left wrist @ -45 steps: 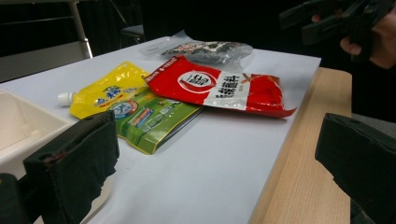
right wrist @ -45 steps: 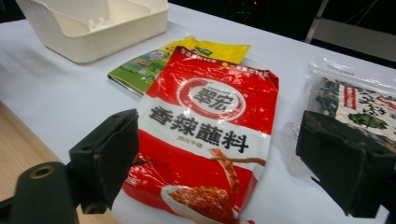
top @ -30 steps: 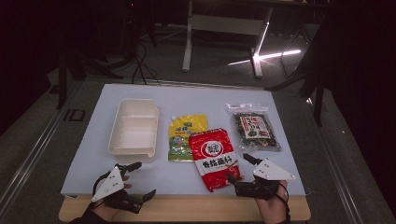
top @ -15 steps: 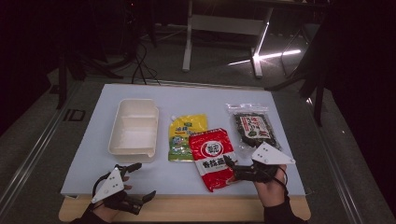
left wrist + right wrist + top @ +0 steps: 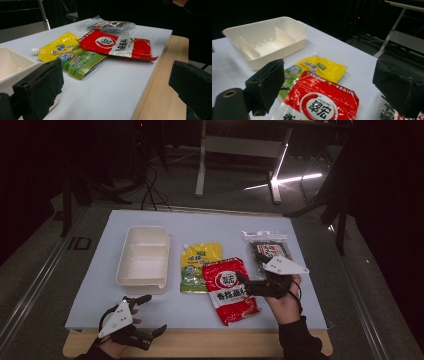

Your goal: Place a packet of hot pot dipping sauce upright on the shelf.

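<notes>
A white two-compartment tray [image 5: 142, 255] lies at the left of the pale mat. Right of it lie a yellow-green spouted pouch [image 5: 200, 267], a red pouch [image 5: 230, 292] overlapping it, and a dark clear-wrapped packet [image 5: 270, 251]. My right gripper [image 5: 242, 285] is open, pointing left over the red pouch's right side, with nothing between its jaws. In the right gripper view the open gripper [image 5: 332, 87] frames the red pouch [image 5: 322, 105], the yellow pouch [image 5: 319, 66] and the tray [image 5: 264, 40]. My left gripper [image 5: 154, 313] stands open at the mat's near-left edge, holding nothing.
The mat [image 5: 220, 227] rests on a wooden table whose bare edge [image 5: 210, 347] runs along the front. In the left gripper view the open gripper [image 5: 115, 95] faces the pouches [image 5: 67, 56], the tray's corner [image 5: 15, 67] at left. A dark floor with stand legs lies beyond.
My right gripper has moved forward and leftward from the mat's near-right edge to above the red pouch's right side. The left gripper has barely shifted.
</notes>
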The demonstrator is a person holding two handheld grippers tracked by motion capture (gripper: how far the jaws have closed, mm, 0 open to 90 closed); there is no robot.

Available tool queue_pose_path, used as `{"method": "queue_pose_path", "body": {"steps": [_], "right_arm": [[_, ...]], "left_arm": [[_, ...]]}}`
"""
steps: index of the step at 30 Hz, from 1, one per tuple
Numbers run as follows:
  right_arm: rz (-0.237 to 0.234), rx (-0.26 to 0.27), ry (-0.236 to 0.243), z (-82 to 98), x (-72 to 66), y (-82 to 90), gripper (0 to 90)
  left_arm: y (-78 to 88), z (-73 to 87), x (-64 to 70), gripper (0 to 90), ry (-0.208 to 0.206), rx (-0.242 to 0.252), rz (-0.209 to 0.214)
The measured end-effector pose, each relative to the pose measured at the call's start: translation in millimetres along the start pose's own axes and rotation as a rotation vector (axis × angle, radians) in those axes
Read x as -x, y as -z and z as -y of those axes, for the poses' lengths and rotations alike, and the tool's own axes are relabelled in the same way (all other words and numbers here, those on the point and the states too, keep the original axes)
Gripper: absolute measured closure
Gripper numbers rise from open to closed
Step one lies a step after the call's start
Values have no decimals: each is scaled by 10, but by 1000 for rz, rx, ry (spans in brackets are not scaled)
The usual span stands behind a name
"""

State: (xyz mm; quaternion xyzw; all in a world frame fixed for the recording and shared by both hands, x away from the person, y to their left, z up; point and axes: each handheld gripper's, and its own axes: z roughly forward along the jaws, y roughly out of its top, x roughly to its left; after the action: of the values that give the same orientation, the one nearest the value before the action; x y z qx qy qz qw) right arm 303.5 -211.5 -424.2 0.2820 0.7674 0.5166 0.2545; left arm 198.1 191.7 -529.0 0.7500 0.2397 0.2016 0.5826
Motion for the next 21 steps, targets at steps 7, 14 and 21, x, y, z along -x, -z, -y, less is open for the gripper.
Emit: {"method": "queue_pose_path", "body": {"steps": [7, 14, 21], "right_arm": [[-57, -46, -32, 7, 125, -239, 101], [-73, -123, -32, 25, 269, -494, 103], [-87, -205, -24, 69, 387, -743, 129]], "left_arm": [[1, 1, 0, 7, 1, -1, 3], [-4, 6, -4, 7, 4, -4, 6], [1, 6, -3, 7, 2, -5, 8]]}}
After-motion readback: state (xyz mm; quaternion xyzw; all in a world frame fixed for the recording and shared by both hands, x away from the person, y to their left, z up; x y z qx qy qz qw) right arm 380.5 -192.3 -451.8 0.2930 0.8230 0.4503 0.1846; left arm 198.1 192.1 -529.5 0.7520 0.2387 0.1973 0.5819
